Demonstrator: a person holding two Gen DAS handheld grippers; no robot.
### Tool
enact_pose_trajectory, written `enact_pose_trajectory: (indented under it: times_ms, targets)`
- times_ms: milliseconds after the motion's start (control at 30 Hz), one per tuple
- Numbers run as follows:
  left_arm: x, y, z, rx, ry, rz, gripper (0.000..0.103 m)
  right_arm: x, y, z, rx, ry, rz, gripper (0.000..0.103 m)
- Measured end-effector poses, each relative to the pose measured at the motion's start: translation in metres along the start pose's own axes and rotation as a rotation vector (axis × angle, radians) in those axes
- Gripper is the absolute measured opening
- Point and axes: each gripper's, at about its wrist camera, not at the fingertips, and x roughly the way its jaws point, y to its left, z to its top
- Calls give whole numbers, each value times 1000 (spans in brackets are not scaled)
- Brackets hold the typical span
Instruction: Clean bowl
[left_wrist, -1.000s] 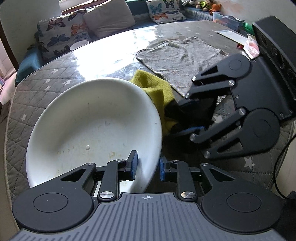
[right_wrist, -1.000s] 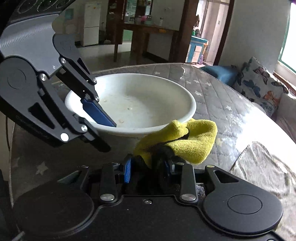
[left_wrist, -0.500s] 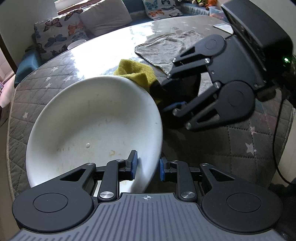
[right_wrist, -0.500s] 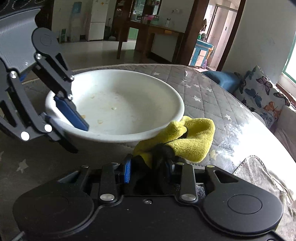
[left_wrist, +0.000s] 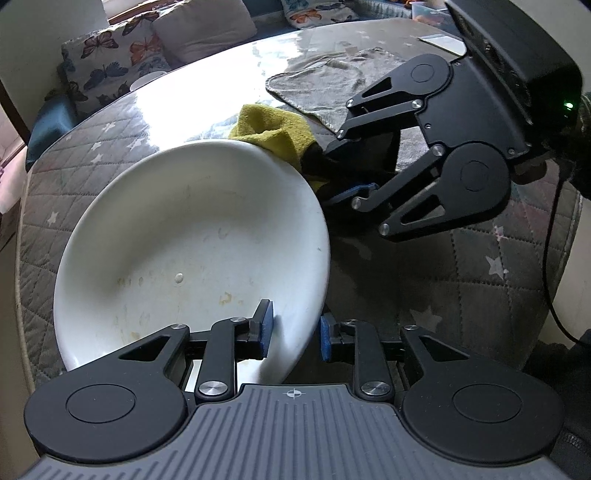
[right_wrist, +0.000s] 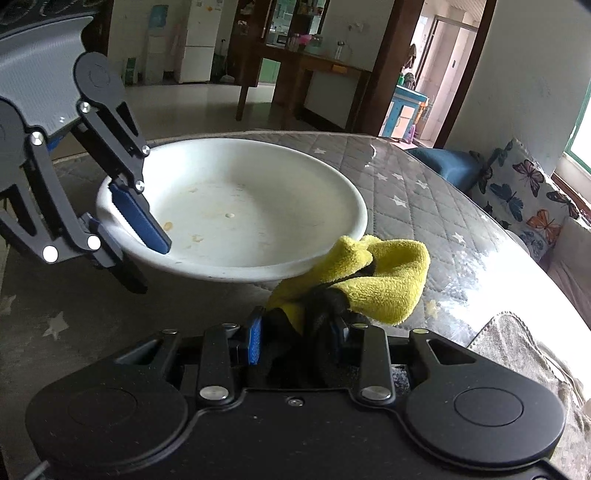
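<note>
The right claw (right_wrist: 295, 336), clamped on the yellow cloth (right_wrist: 384, 273), has climbed from the tabletop (right_wrist: 424, 192) to the bowl (left_wrist: 192, 236) rim, frame centre, while the left claw (left_wrist: 293, 334) still pinches the near rim, so wiping looks imminent.

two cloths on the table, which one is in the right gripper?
The yellow cloth, bunched in the right gripper beside the white bowl. The grey cloth lies flat on the table, untouched.

— Where is the bowl (left_wrist: 192, 240) placed?
— On the table (left_wrist: 461, 266), its near rim straddled by the left gripper (left_wrist: 295, 334).
— And the cloth (right_wrist: 373, 277)?
— Held in the right gripper (right_wrist: 297, 336), against the bowl's rim; a towel (left_wrist: 332, 88) is spread behind it.
</note>
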Motion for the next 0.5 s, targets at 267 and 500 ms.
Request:
enact_pose_trajectory:
  times_ms: [267, 500]
  targets:
    - [1, -6, 14, 14, -26, -1, 27, -12, 16, -3, -31, -17, 25, 36]
    - [8, -6, 29, 47, -14, 3, 27, -18, 27, -3, -63, -34, 47, 36]
